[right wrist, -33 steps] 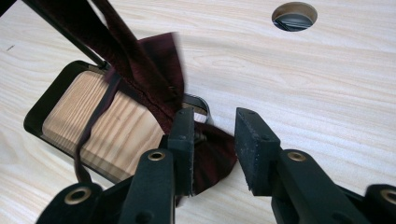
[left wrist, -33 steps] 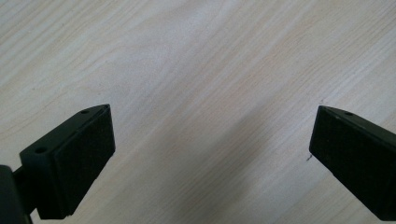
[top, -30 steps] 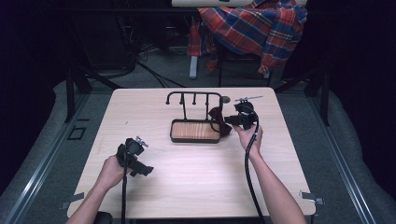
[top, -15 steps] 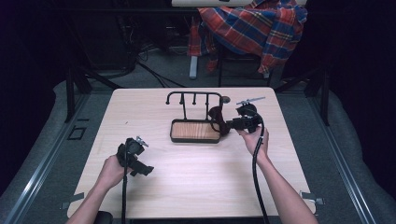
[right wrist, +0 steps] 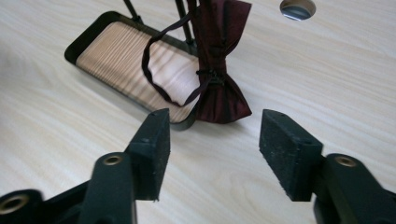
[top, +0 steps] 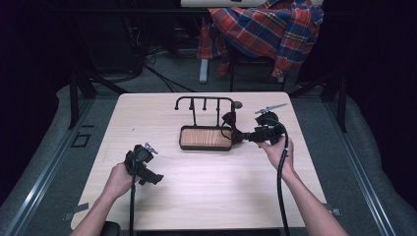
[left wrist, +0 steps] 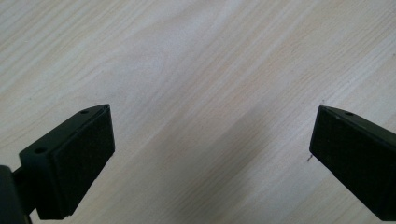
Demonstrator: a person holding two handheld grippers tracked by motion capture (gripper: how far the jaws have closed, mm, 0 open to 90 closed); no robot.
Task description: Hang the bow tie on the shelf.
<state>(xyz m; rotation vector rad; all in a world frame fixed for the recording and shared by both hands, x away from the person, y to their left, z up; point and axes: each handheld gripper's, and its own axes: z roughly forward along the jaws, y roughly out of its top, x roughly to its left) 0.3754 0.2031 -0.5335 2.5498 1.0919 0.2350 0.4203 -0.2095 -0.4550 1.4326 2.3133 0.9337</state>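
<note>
A pale wooden surface [top: 206, 191] carries a black wire rack with a wood-lined tray [top: 205, 138] near its centre, toward twelve o'clock from the person's forearms. A dark red bow tie [right wrist: 219, 70] hangs from the rack's right end, at about three o'clock of the tray, its lower wing resting against the tray's corner and its thin strap looping over the wood lining. The right hand-held gripper [top: 247, 137] sits just beside the bow tie at its three o'clock; its jaws have just been opening and now stand apart with nothing between them, the bow tie lying clear beyond the tips in the right gripper view [right wrist: 212, 154]. The left hand-held gripper [top: 149, 173] is held low over the surface at about eight o'clock of the tray, well apart from it, jaws spread wide over bare wood [left wrist: 210, 140]. A small round hole [right wrist: 297, 8] in the surface lies at one o'clock of the bow tie. Whether the strap is hooked on the rack's rail cannot be told from these angles.
</note>
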